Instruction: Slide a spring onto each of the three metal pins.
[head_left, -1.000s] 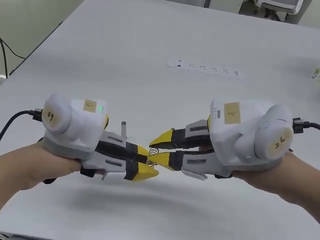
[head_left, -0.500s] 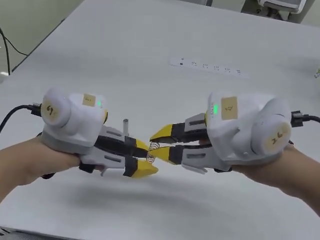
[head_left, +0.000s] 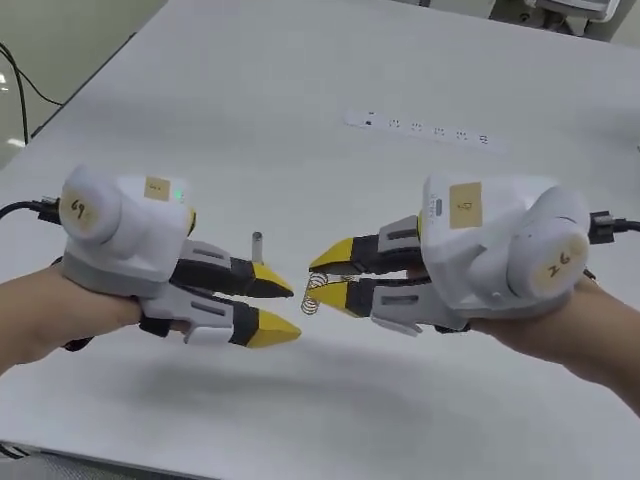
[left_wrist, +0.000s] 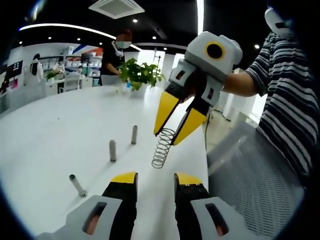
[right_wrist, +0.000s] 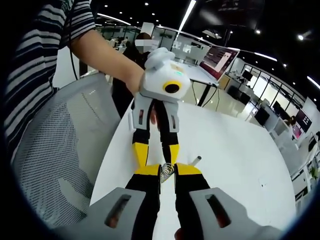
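The right tool (head_left: 318, 282), a white moulded housing with black jaws ending in yellow wedge tips, is closed on the upper end of a thin coiled steel-wire spring (left_wrist: 162, 149). The coil hangs below the tips over the smooth white tabletop (head_left: 300, 100); whether its lower end touches the surface cannot be told. The left tool (head_left: 287, 308), of the same build, holds its jaws parted with nothing between them. Its tips face the right tool from the left, near the spring but apart from it. The left gripper view resolves three short grey cylindrical metal pins in a row on the tabletop, left of the spring: the far pin (left_wrist: 134, 134), the middle pin (left_wrist: 112, 150) and the near pin (left_wrist: 77, 185), which leans in that fisheye picture. The head view adds a long white plastic power strip (head_left: 425, 130) lying on the far part of the tabletop. The right gripper view adds the spring's coils seen end-on between its own yellow tips, and a grey mesh chair back (right_wrist: 60, 150) at the left.
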